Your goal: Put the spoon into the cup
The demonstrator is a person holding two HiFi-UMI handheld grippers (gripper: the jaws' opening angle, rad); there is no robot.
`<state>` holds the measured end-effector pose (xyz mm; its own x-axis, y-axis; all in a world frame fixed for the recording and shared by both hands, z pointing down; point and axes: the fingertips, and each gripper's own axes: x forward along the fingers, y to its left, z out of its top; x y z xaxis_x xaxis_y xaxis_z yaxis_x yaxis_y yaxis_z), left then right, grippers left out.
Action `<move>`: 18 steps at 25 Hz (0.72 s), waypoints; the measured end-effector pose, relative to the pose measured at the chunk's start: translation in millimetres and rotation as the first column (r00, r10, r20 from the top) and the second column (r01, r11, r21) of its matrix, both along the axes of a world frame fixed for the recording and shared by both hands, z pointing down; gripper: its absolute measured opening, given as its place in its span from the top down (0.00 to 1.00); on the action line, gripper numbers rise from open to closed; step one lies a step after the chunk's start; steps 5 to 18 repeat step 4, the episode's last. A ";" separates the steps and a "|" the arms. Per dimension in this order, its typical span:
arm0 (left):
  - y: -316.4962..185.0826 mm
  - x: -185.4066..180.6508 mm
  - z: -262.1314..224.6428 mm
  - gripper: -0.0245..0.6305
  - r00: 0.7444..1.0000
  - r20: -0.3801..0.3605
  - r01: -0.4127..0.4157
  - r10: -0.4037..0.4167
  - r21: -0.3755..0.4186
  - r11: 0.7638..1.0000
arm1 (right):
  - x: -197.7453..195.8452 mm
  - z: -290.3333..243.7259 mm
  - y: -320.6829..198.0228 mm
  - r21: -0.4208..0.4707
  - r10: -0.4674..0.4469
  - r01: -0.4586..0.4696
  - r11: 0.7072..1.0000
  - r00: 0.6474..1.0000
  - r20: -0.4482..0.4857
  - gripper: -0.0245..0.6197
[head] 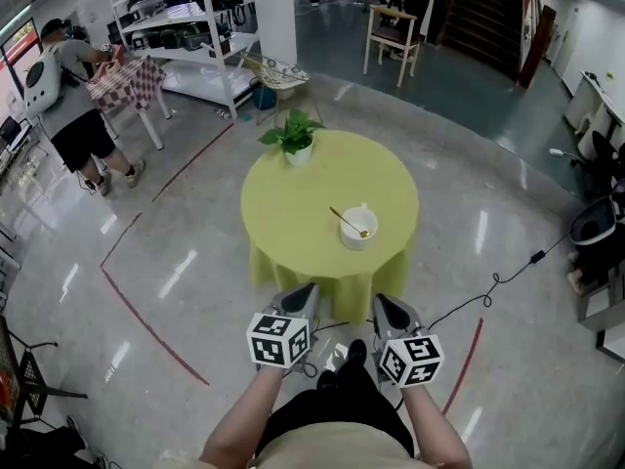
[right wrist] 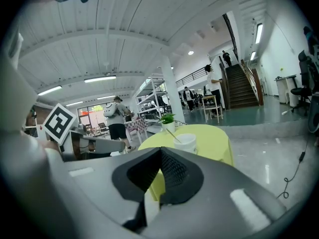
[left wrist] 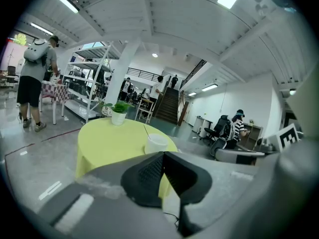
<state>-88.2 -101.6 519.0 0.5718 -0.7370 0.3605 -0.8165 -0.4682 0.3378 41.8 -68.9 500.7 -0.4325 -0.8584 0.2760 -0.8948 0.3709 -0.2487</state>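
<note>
A white cup stands on the round yellow-green table, near its right front edge. A gold spoon rests in the cup with its handle leaning out to the upper left. The cup shows past the left jaws, and the cup with the spoon handle shows past the right jaws. My left gripper and right gripper hang low in front of the table, well short of the cup. Both are shut with nothing between the jaws.
A potted green plant stands at the table's far edge. Behind are white shelving, a wooden chair and a person at a checked table on the left. A black cable trails over the floor at right.
</note>
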 end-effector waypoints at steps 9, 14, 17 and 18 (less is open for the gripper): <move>11.9 -1.1 1.5 0.96 1.000 0.004 0.000 0.000 -0.014 1.000 | -0.2 2.0 12.8 -0.017 0.001 -0.001 1.000 1.000 0.013 0.97; 11.9 -1.1 1.5 0.96 1.000 0.004 0.000 0.000 -0.014 1.000 | -0.2 2.0 12.8 -0.017 0.001 -0.001 1.000 1.000 0.013 0.97; 11.9 -1.1 1.5 0.96 1.000 0.004 0.000 0.000 -0.014 1.000 | -0.2 2.0 12.8 -0.017 0.001 -0.001 1.000 1.000 0.013 0.97; 11.9 -1.1 1.5 0.96 1.000 0.004 0.000 0.000 -0.014 1.000 | -0.2 2.0 12.8 -0.017 0.001 -0.001 1.000 1.000 0.013 0.97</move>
